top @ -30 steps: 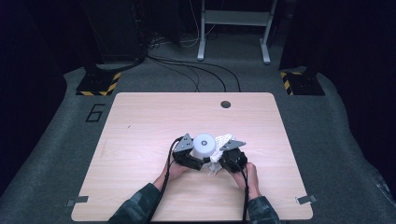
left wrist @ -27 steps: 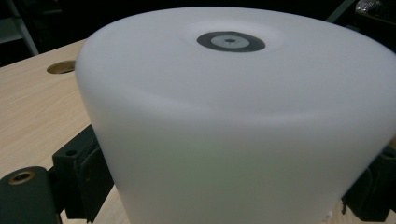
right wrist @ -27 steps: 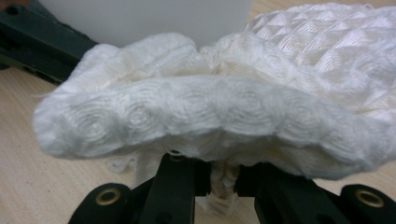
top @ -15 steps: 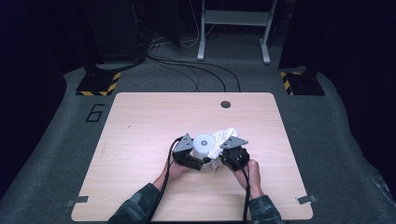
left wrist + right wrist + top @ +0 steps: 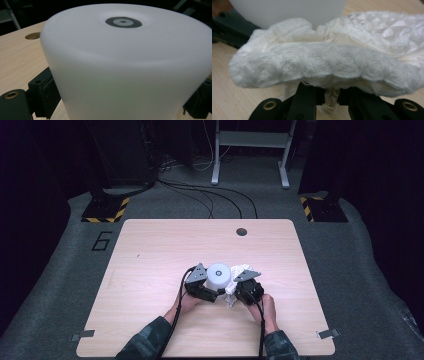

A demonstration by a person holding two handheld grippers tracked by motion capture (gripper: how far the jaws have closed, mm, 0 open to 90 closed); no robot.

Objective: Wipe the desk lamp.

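Since the earlier frames, the crumpled white textured cloth (image 5: 235, 285) has shifted a little beside the white cylinder, while both hands stayed near the table's front edge. Nearest the person, the right gripper (image 5: 239, 296) has its jaws pinched together on a fold of that cloth; in the right gripper view the cloth (image 5: 329, 65) bunches just above the closed black jaws and spreads wide across them. To its left, the left gripper (image 5: 209, 290) holds the white, smooth-sided plastic cylinder (image 5: 218, 276) between widely spread jaws, whose black pads sit against its two sides in the left gripper view. The cylinder (image 5: 125, 65) stands upright with a closed top bearing a small dark ring at its centre; its contents cannot be seen. Cloth and cylinder touch. Farther off, the pale wooden table (image 5: 150, 250) has a round hole (image 5: 242, 231) near its far edge.
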